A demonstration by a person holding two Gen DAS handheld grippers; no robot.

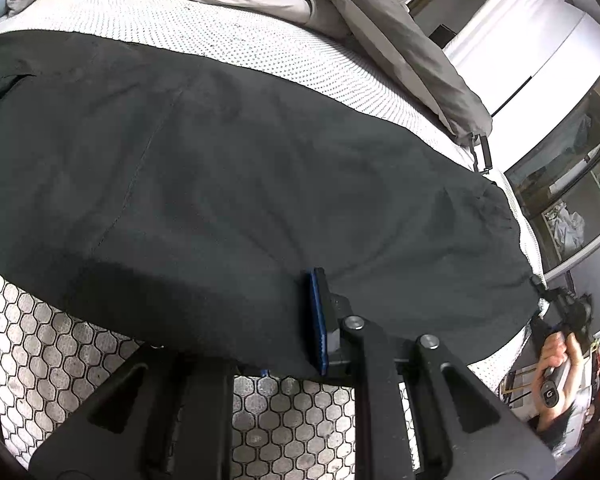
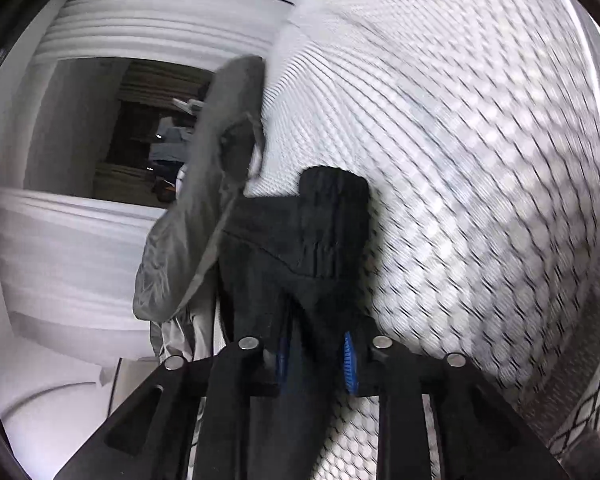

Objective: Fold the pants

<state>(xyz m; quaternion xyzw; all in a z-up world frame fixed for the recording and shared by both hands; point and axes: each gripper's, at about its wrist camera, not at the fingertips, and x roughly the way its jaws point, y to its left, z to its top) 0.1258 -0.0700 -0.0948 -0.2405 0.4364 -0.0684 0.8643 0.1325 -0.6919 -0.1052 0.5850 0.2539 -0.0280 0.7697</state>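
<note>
While the black pants (image 1: 236, 184) lie spread on the white bed (image 1: 228, 52), the left gripper (image 1: 296, 320) pinches their near edge. The right gripper (image 2: 318, 360) pinches the waist end by the bed's corner. Both should lift together, so the cloth folds flat without bunching.
</note>
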